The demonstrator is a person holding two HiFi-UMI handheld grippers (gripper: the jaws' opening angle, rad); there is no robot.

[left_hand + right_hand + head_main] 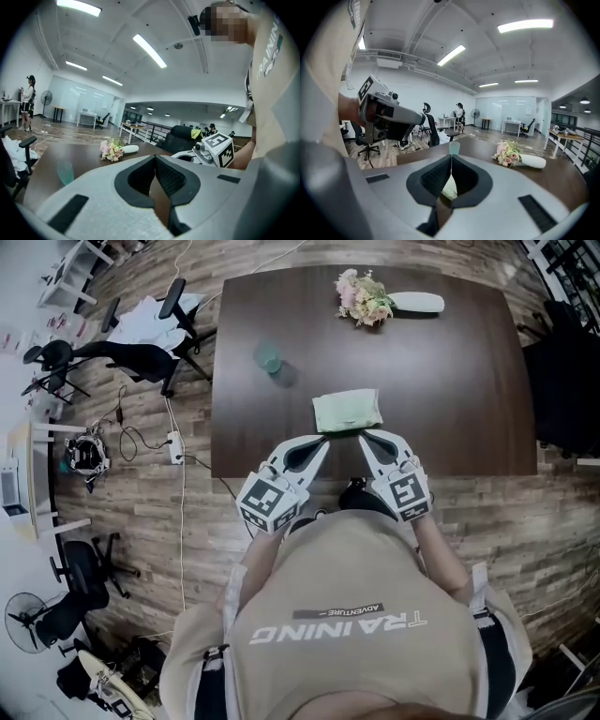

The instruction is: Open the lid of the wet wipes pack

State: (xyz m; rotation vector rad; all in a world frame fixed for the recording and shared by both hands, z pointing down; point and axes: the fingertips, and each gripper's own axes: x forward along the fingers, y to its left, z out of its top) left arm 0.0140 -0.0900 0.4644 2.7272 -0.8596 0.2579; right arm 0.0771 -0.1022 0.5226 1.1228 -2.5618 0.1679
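Approach stage, by the look of it; lid not yet touched. Lay flat on dark table (450, 381), close to near edge and roughly centre: wet wipes pack (347, 411), pale green; lid not made out from head view, too small to tell.

Held low at table's near edge: left gripper (322, 441) and right gripper (367, 436), tips just short of pack's near side, left toward its left corner, right toward its right corner; no contact seen w/ either.

In left gripper view, jaws pressed together at tips, nothing between; only table showing through gap behind tips. In right gripper view, jaws likewise pressed together at tips, nothing pinched; pale patch seen through gap behind tips, prob. the pack lying just ahead.

Well beyond pack, toward far side of table: bouquet (361, 298) in white wrap, lying on its side; teal cup (270, 358) off to the left, apart from everything; neither in the way.

Judged next move: find lid's free edge on top face first; then spread one pair of jaws a little, bring it down over that edge and pinch; meanwhile set other gripper on pack's body to pin it. Reckoned pack light and soft, so likely to slide or lift whole w/o that hold-down; called for shallow, gentle grip on flap only, not the film beneath.
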